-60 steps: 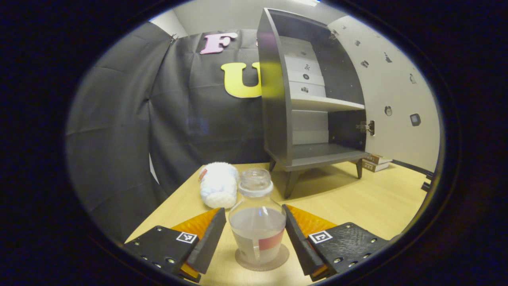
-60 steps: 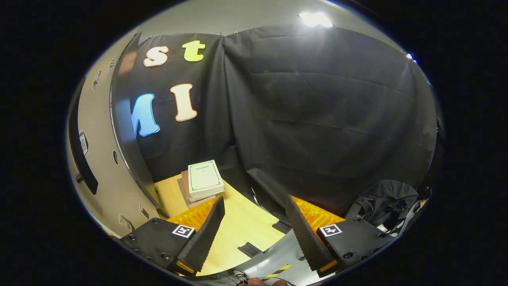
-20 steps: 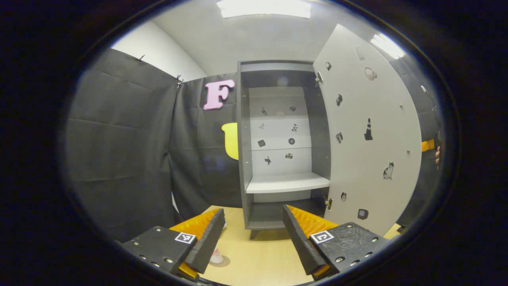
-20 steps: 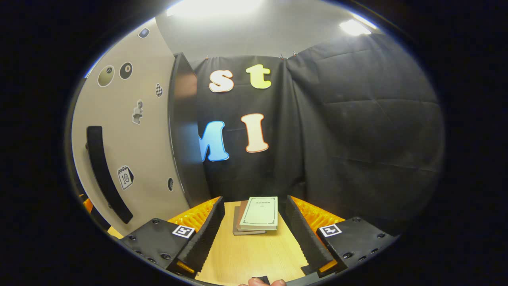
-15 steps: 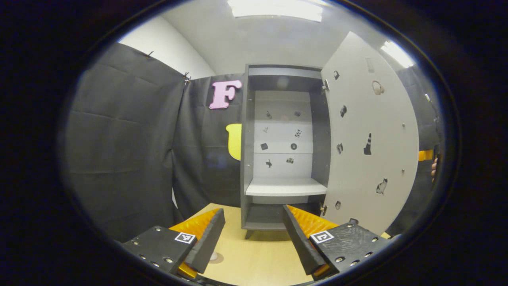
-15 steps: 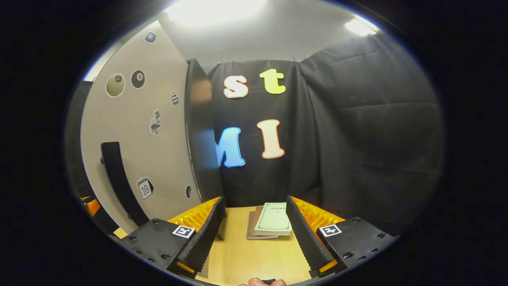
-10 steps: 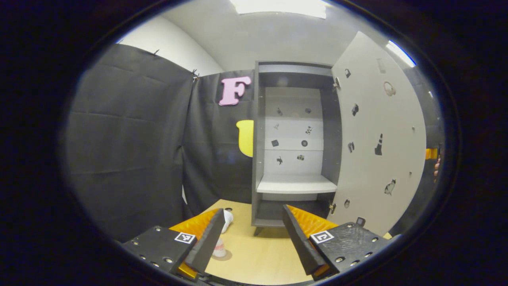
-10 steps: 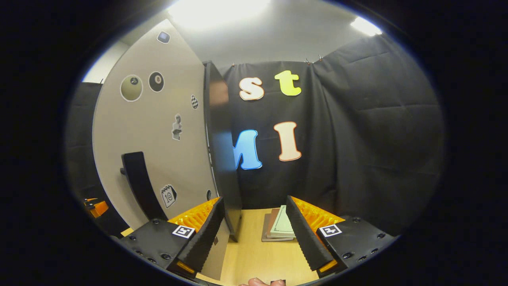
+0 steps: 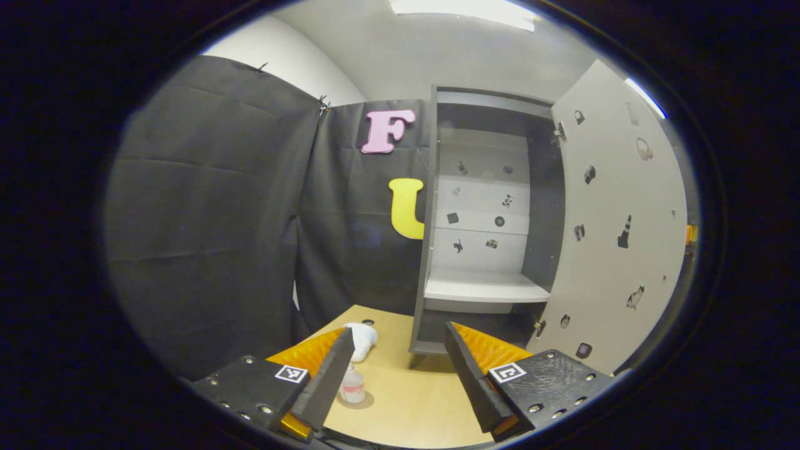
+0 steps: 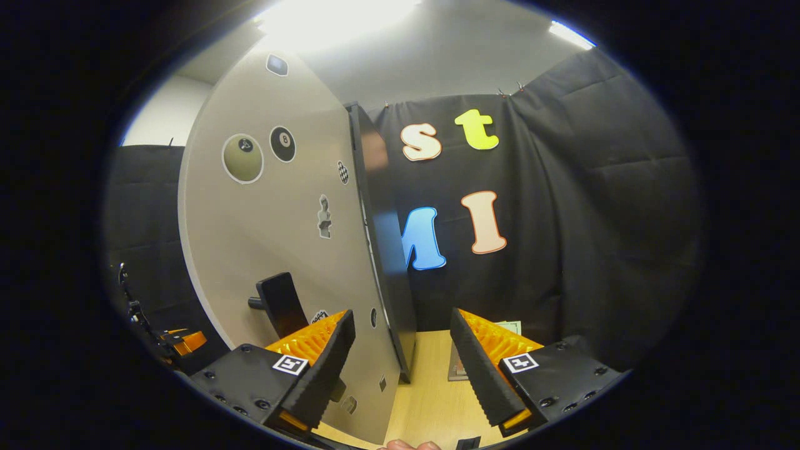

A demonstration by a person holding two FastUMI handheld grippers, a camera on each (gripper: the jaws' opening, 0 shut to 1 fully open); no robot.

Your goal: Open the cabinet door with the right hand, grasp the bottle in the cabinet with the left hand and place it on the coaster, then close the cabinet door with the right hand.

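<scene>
our left gripper hangs spread and empty, well back from the cabinet. the small clear bottle already stands on its round coaster on the pale wood table, just left of the cabinet's front. our right gripper is parted too, holding nothing, its ribbed black pads beside the smooth grey cabinet door, near its black bar handle. we judge only closing the door remains.
</scene>
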